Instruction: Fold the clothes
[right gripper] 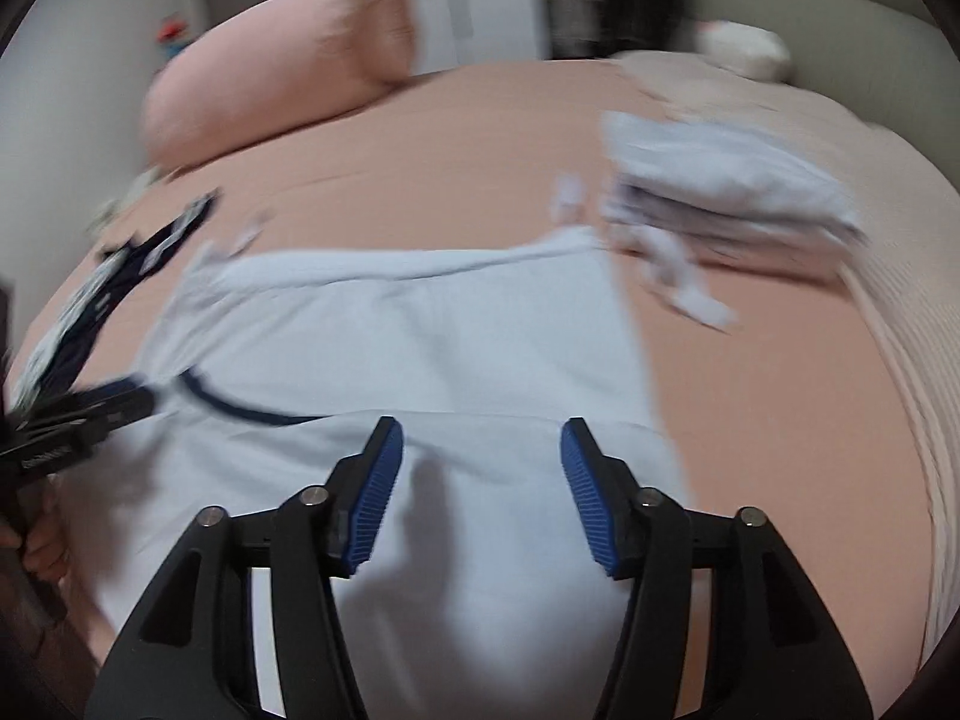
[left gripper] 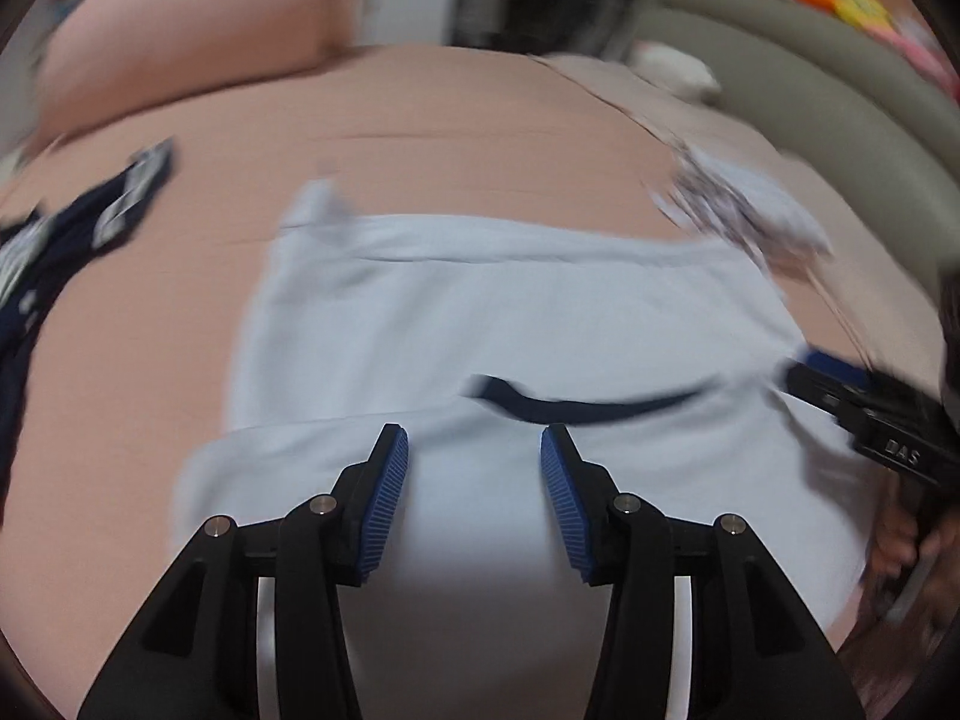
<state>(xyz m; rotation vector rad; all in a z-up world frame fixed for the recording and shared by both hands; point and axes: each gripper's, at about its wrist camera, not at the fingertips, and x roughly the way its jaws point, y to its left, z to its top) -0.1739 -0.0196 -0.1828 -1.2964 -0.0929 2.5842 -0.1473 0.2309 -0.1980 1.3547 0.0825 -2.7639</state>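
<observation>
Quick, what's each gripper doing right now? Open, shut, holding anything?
Left gripper: open, empty, above the light blue shirt on the bed.
Right gripper: open, empty, above the same shirt.

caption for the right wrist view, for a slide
Open right gripper above a light blue shirt spread on a pink bed.

soft, even indoor light; both fisheye views motion-blurred, edges bent and dark-vignetted, faint shadows.
</observation>
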